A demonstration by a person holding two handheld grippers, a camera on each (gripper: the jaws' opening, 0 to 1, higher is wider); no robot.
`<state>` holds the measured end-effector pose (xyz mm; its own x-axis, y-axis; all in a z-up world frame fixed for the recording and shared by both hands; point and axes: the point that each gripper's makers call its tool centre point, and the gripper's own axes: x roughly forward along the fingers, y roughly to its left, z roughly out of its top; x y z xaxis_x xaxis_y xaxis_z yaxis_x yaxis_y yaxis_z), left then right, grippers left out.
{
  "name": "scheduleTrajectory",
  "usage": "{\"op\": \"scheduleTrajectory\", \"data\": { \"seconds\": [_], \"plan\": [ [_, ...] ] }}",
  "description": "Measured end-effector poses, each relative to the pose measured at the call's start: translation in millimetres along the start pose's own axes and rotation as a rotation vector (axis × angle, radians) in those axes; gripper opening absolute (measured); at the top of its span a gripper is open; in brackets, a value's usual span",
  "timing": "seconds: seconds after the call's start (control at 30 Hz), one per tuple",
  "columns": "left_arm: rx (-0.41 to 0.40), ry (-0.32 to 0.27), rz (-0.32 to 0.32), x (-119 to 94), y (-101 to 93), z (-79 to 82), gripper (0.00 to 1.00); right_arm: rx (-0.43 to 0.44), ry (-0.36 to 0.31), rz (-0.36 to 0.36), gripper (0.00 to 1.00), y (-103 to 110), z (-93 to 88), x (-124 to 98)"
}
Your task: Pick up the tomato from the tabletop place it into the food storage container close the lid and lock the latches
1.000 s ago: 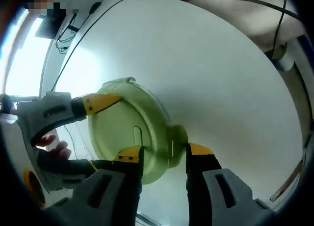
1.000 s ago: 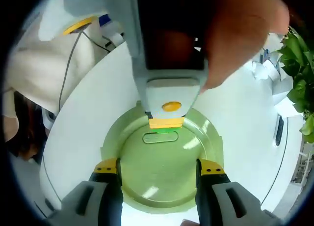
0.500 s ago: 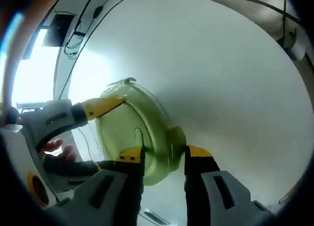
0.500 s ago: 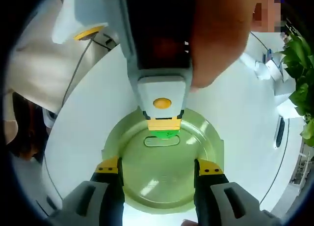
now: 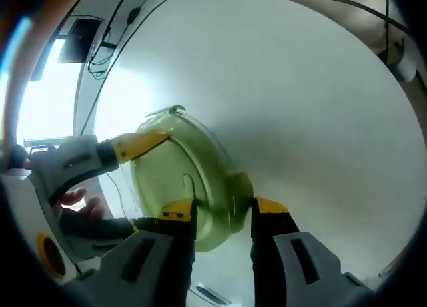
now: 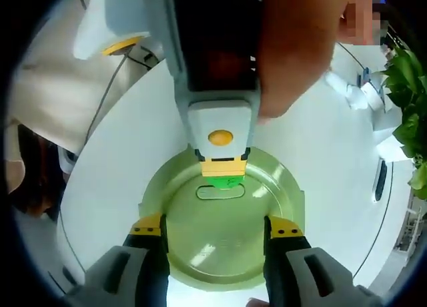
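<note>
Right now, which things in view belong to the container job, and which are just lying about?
Belongs to the job:
- green container, lid on
- left gripper, at the lid's far edge
- right gripper, open over the lid

Just lying about:
- potted plant
- cables at the table's edge

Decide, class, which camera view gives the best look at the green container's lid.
The right gripper view: it looks straight down on the round lid, showing its full rim and the oval mark near the left gripper. The left gripper view catches the lid obliquely, foreshortened, with the right gripper at its edge.
</note>
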<state>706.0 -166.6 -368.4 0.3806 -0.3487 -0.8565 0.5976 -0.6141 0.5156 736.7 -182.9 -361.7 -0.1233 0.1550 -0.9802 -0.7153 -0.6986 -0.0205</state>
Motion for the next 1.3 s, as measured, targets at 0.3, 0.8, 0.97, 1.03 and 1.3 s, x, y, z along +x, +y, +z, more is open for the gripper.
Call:
{"op": "scheduleTrajectory", "data": {
  "seconds": [0.3,0.8,0.97,1.03,1.3],
  "plan": [
    [-0.005,0.009,0.010,0,-0.8,0.2,0.22,-0.001,-0.014,0.001,0.51,-8,-4.6,-2],
    [-0.003,0.016,0.006,-1,-1.1,0.6,0.22,-0.001,-0.023,0.000,0.51,-2,-2.0,-2],
    [-0.004,0.014,0.006,-1,-1.0,0.6,0.22,-0.004,-0.016,-0.002,0.51,-2,-1.9,-2],
    [-0.007,0.012,0.006,-1,-1.0,0.6,0.22,-0.004,-0.021,-0.004,0.51,-2,-1.9,-3],
    [-0.011,0.007,0.011,-1,-0.7,0.8,0.22,-0.011,-0.024,-0.003,0.51,-1,-1.4,-3]
  ]
}}
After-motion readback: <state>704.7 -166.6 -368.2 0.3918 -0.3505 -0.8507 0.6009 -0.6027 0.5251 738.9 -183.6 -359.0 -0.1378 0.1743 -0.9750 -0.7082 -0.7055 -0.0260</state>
